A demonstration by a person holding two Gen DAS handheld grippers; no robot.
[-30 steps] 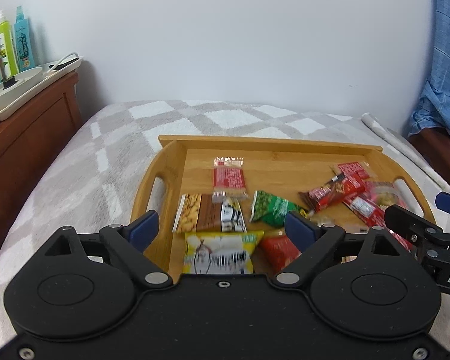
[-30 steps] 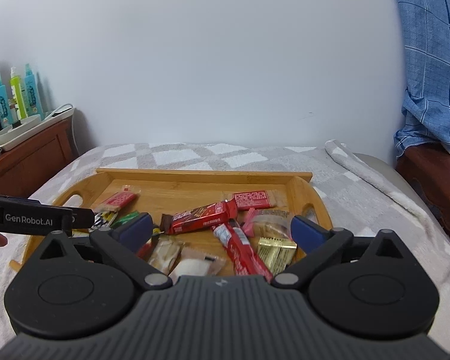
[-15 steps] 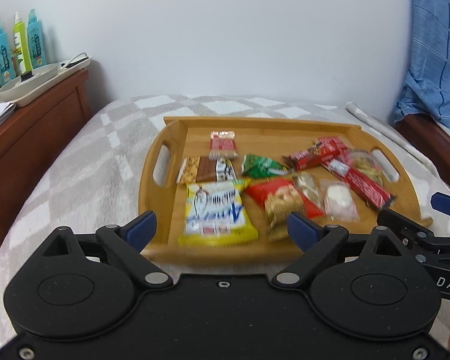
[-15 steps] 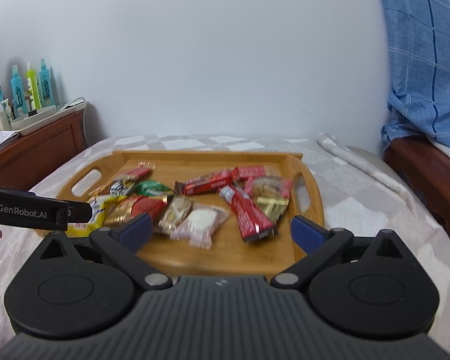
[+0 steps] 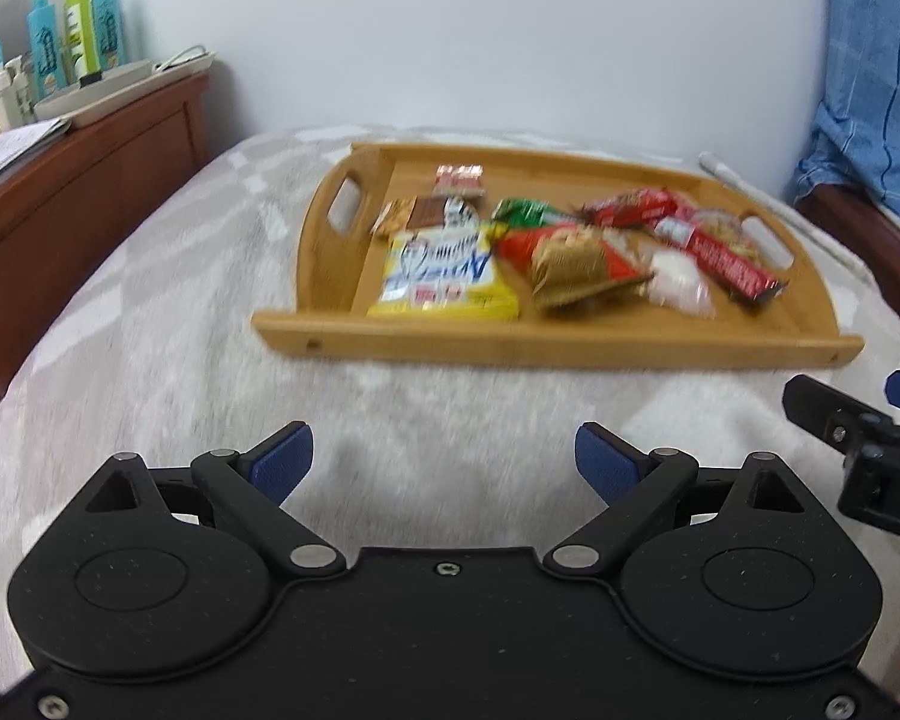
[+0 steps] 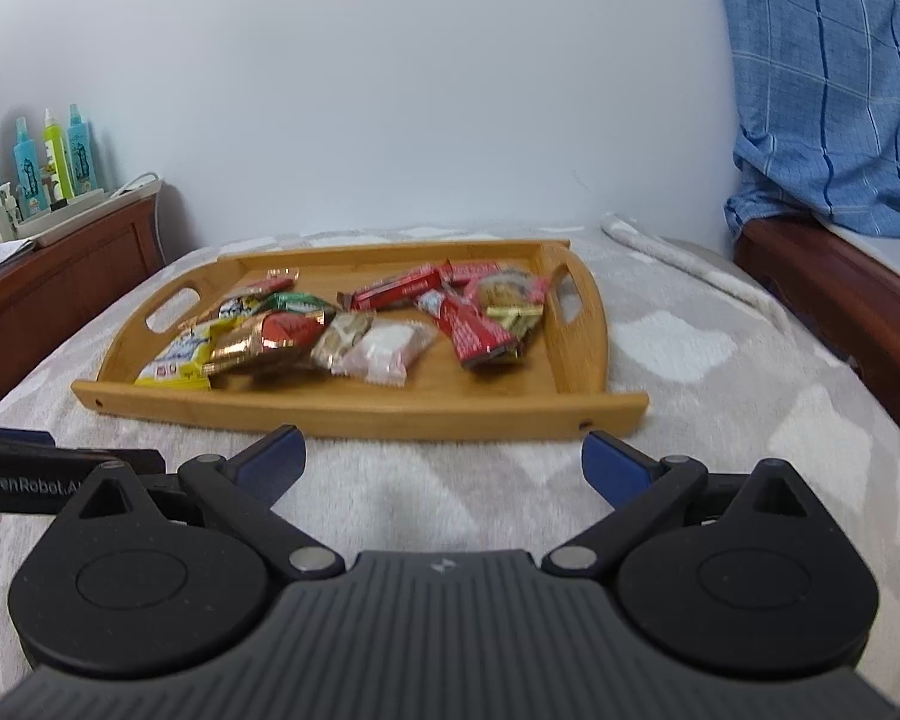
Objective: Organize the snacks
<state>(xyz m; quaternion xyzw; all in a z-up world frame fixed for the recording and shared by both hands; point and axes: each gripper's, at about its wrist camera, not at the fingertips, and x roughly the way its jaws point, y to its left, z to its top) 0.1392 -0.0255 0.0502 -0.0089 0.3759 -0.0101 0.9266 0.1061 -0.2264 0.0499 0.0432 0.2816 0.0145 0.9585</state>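
Observation:
A bamboo tray [image 5: 546,351] [image 6: 354,414] with handle cutouts sits on the bed and holds several snack packets: a yellow packet [image 5: 444,279] [image 6: 174,363], a red and gold packet [image 5: 570,264] [image 6: 264,339], a green packet [image 5: 525,213], red bars [image 5: 723,258] [image 6: 471,330] and a white candy bag [image 5: 681,285] [image 6: 381,345]. My left gripper [image 5: 444,462] is open and empty over the blanket, short of the tray's near rim. My right gripper [image 6: 444,459] is open and empty, also short of the near rim.
A grey and white checked blanket [image 6: 690,348] covers the bed. A wooden dresser [image 5: 72,192] with bottles [image 5: 75,30] stands at the left. Blue plaid fabric [image 6: 828,90] hangs over a wooden edge at the right. A white wall is behind.
Both grippers have pulled back from over the tray toward me, so the whole tray and the bare blanket in front of it now show. Both stay open and empty.

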